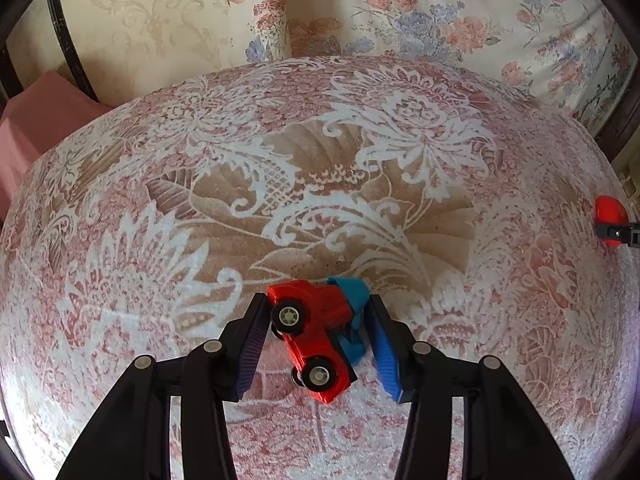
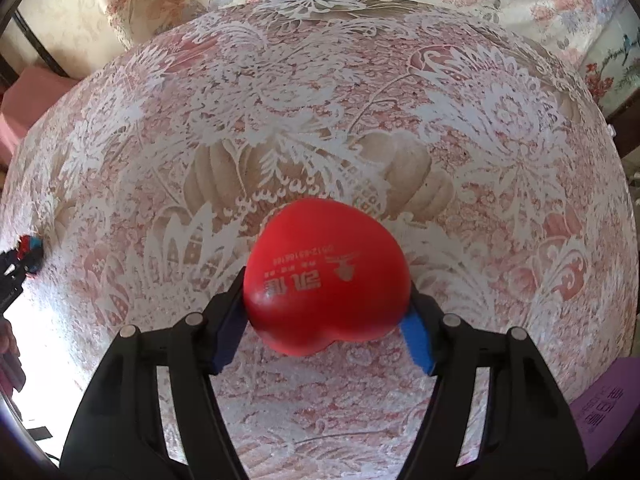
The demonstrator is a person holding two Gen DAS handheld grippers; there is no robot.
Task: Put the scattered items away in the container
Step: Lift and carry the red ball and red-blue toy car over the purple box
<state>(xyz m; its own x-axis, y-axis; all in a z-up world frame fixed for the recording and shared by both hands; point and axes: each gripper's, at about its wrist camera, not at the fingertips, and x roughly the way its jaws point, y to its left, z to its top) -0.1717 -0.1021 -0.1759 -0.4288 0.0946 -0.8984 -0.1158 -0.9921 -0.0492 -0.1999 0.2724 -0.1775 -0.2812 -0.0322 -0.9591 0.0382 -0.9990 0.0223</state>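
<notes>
The left gripper [image 1: 316, 336] points steeply down at a bed [image 1: 280, 184] covered in a red, tan and white floral bedspread; its jaws are drawn narrow around a red toy car [image 1: 316, 340] with a blue rear part; the car hangs tilted between the jaws with its underside and two pale wheels facing the camera; the left pad touches the car's front end by the upper wheel, and the blue pad on the right lies against the blue part, so the toy looks gripped, though whether it is clear of the cloth is hard to judge from this angle.

The right gripper [image 2: 326, 312] also points down at the bedspread; its jaws stand at a middling width, closed on a red heart-shaped squeeze toy [image 2: 326, 276] with faint printed characters on its face; the heart fills the gap between the jaws, bulges beyond their tips and hides much of the right pad; its rounded lobes sit toward the camera and its point lies away from the jaws.

In the left wrist view the heart and a black jaw tip show at the far right edge; in the right wrist view the car's colours show at the far left edge; the two grippers are well apart.

Beyond both sets of jaws lie floral pillows [image 1: 460, 12]; a purple object [image 2: 608, 404] with printed characters shows at the lower right of the right jaws; no container is in view.
</notes>
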